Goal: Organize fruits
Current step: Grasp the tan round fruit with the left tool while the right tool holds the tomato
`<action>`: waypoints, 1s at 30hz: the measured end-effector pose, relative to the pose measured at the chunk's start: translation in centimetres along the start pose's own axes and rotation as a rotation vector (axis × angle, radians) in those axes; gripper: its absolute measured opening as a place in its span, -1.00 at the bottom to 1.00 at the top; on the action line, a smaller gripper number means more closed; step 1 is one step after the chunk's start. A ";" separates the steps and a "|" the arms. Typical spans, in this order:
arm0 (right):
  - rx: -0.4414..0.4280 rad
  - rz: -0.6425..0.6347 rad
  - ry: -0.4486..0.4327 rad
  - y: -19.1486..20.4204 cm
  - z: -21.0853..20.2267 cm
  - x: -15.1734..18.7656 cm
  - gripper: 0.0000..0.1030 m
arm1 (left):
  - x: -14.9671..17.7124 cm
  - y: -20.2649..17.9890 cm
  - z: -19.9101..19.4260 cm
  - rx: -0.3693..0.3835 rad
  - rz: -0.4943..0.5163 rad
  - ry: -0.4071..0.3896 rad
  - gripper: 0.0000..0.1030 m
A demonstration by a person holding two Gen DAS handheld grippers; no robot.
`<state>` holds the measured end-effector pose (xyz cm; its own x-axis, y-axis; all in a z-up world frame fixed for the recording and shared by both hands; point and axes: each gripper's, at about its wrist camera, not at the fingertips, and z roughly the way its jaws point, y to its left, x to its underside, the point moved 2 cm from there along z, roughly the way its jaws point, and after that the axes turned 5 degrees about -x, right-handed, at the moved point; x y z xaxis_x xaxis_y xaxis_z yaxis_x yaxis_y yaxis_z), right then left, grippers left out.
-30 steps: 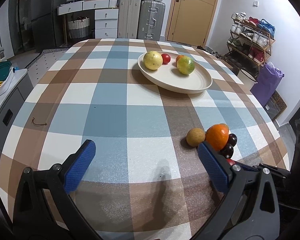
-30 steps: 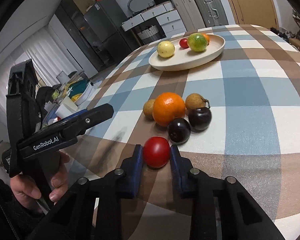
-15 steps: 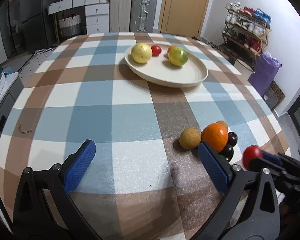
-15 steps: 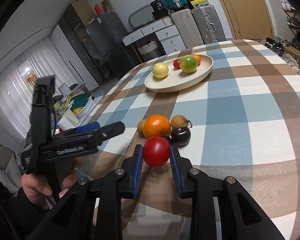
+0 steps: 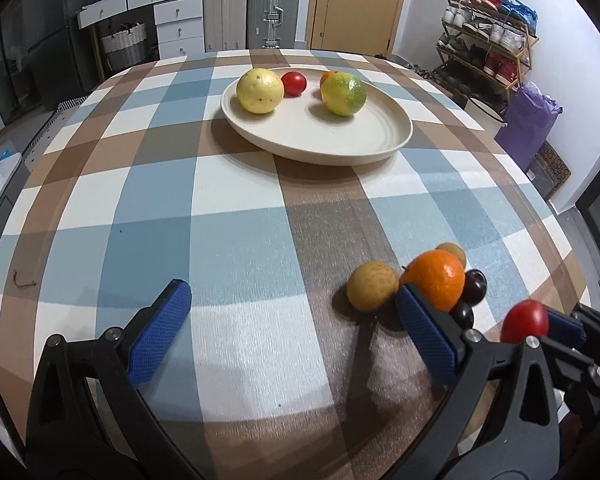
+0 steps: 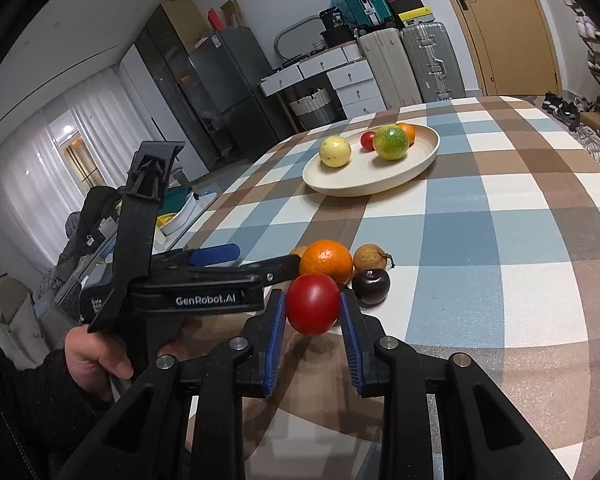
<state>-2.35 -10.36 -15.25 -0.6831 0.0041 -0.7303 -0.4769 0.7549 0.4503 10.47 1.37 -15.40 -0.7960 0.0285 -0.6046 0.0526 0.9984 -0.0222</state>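
My right gripper (image 6: 313,300) is shut on a red tomato (image 6: 313,309) and holds it just above the checked cloth, near the table's front edge. The tomato (image 5: 525,321) also shows at the lower right of the left wrist view. Just beyond it lie an orange (image 6: 326,260), a tan fruit (image 6: 369,256) and a dark plum (image 6: 371,286) in a cluster. My left gripper (image 5: 291,296) is open and empty, its right finger beside the orange (image 5: 436,280) and a tan fruit (image 5: 372,291). The cream plate (image 5: 380,148) farther back holds a yellow fruit (image 5: 259,91), a small tomato (image 5: 293,83) and a green-yellow fruit (image 5: 344,94).
A second plum (image 5: 462,314) sits low in the cluster. A bit of string (image 5: 22,283) lies on the cloth at the left. Suitcases (image 5: 274,8) and drawers stand beyond the table, a shoe rack (image 5: 488,52) and purple bag (image 5: 528,120) to the right.
The right gripper has lifted the tomato off the cloth. The left gripper has moved forward and lower, closer to the fruit cluster and the plate.
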 end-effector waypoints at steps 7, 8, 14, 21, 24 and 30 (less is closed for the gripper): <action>0.002 0.007 0.000 -0.4 0.0 0.0 -0.46 | -1.1 0.0 0.9 0.011 0.035 -0.003 0.92; 0.004 0.010 0.001 -0.5 0.0 0.0 -0.46 | -1.2 -0.1 1.1 0.025 0.041 -0.001 0.89; 0.012 0.018 0.002 -0.7 -0.1 0.0 -0.46 | -1.8 -0.2 2.3 0.073 0.074 0.016 0.61; 0.016 0.023 -0.001 -0.8 -0.1 -0.6 -0.46 | -2.4 -0.8 2.4 0.146 0.133 0.016 -0.55; 0.006 0.024 -0.002 -0.7 0.0 -1.2 -0.46 | -2.8 0.1 2.6 0.216 0.086 0.039 -0.55; -0.007 0.026 -0.005 -1.4 0.9 -3.1 -0.46 | -3.2 0.6 2.5 0.242 0.080 0.047 -0.55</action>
<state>0.89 -10.85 -14.10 -0.6924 0.0272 -0.7210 -0.4627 0.7500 0.4727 14.52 1.75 -15.50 -0.8104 0.1144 -0.5746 0.2543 0.9522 -0.1691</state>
